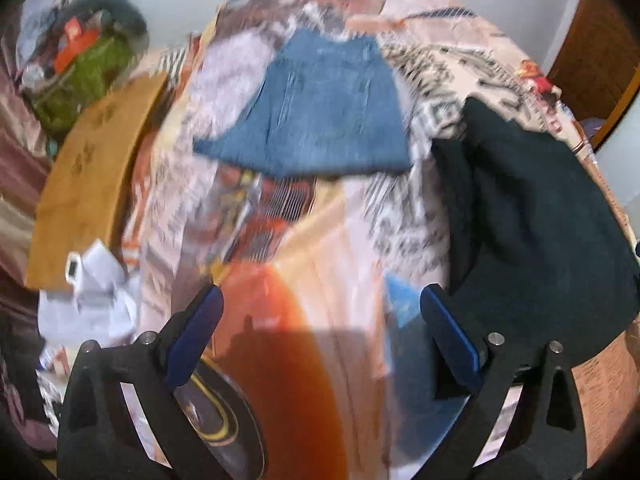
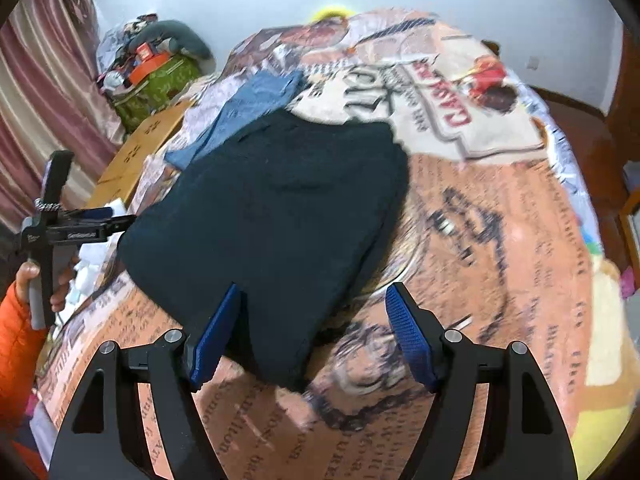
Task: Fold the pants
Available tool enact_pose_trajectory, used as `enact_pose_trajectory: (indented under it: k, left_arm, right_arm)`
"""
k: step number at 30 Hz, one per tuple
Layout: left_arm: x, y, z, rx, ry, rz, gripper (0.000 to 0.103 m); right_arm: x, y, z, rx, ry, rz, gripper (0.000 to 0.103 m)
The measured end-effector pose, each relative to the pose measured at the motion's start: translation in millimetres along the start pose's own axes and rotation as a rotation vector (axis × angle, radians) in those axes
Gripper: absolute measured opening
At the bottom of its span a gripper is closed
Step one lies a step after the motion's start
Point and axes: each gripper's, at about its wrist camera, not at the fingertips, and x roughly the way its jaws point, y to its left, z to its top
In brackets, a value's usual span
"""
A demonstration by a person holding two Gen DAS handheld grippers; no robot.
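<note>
— Tool check first: how do your two tools stand?

— Your right tool [image 2: 312, 332] is spread wide, with nothing between its blue pads [image 2: 210, 344]. It hovers over the near end of the dark pants [image 2: 272, 208]; from the right wrist view you cannot tell whether the left pad touches the cloth. Your left tool [image 1: 320, 332] is also wide and holds nothing; beneath it is the printed bedspread [image 1: 304, 264].

— Where are the pants?

— They lie folded into a compact dark slab on the bed, near the middle of the bedspread in the right wrist view, with the narrower end pointing toward you. In the left wrist view, which is blurred, they sit to the right, just beyond the right finger.

— Anything else around them?

— A folded blue denim piece [image 2: 248, 108] lies on the far left side of the pants, and the pants' far edge overlaps it slightly. A cardboard box [image 2: 140, 148] stands at the left edge of the bed, and a green bag [image 2: 160, 84] heaped with clutter sits beyond it. Crumpled white paper [image 1: 100, 280] lies near the box. In the right wrist view your left hand [image 2: 40, 280], in an orange sleeve, grips the other tool's handle at the far left.
</note>
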Motion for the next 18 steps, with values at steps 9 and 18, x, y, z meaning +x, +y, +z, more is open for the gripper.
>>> enact_pose_trajectory:
  k: [9,18]
  left_arm:
    - [-12.1,-62.9,63.2,0.113,-0.132,-0.103,0.1]
    - [53.5,-114.4,102.8,0.23,-0.018,-0.101,0.086]
  right_arm:
    - [3.6,-14.8,41.7,0.014,-0.072,-0.038,0.071]
    - [57.1,-31.0,77.6,0.03,-0.026,-0.039,0.066]
